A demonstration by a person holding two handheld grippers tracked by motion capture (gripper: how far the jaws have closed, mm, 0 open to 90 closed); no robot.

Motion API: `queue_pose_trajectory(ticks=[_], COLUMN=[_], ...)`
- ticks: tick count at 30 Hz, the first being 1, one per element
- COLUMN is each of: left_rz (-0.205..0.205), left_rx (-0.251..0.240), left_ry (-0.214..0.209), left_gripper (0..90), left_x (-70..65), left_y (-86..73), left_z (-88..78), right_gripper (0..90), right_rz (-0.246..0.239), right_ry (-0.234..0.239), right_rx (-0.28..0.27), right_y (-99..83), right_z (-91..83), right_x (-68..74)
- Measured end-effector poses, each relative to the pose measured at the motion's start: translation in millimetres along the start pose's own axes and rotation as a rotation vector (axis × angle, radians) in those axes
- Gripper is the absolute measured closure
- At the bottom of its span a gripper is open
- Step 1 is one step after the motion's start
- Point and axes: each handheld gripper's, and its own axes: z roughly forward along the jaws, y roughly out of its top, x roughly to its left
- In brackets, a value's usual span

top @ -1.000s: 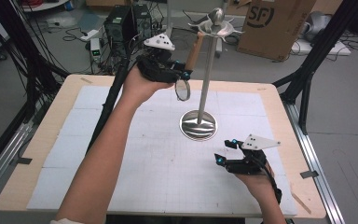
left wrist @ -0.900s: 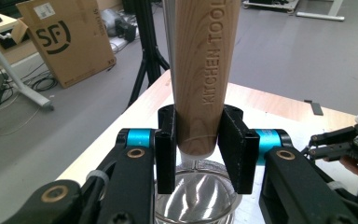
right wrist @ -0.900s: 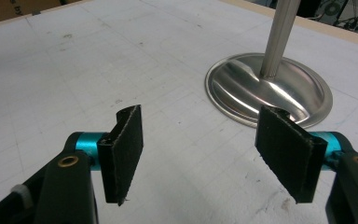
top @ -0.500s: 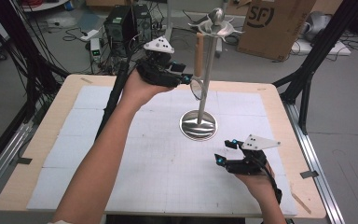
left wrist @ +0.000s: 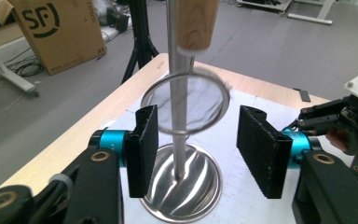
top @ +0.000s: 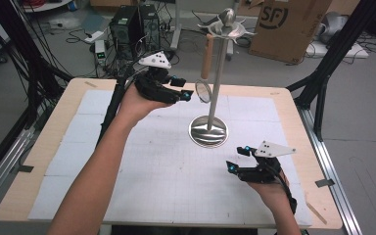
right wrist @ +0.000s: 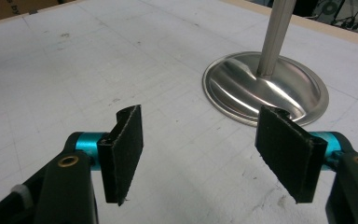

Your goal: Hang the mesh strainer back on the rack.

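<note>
A steel stand with a tall pole and hooked top rises from the white mat. A small mesh strainer with a wooden handle hangs upright from a top hook, next to the pole. My left gripper is raised just left of the mesh, open. In the left gripper view the strainer ring hangs between and slightly beyond the jaws of the left gripper, touching neither. My right gripper hovers low over the mat, open and holding nothing; its own view puts the right gripper in front of the stand base.
The wooden table edge runs along the right. Behind the table are a cardboard box, a computer tower and cables on the floor. Black frame legs stand at the table's far right corner.
The strainer has swung from a tilt to hanging upright under the hook. My left gripper has moved a little right with it, and its jaws now stand off the ring. The right gripper has stayed put.
</note>
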Motion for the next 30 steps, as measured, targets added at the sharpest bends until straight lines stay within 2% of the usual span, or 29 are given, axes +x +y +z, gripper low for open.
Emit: queue_pose_trajectory(ticks=[8, 17, 30], left_rz=[0.005, -0.011, 0.001], left_rx=[-0.001, -0.016, -0.017], left_ry=[-0.019, -0.033, -0.064], left_gripper=[42.5, 37.3, 33.1], left_x=[1.9, 3.8, -3.8], left_y=[-18.3, -39.0, -55.2], left_z=[-11.9, -28.7, -42.5], right_gripper=[31.8, 31.8, 31.8], right_rz=[-0.006, -0.004, -0.009], right_ry=[-0.001, 0.001, 0.002], right_rx=[0.001, 0.006, 0.010], right_y=[0.2, 0.2, 0.0], right_z=[0.6, 2.0, 3.5], right_x=[0.2, 1.2, 1.6])
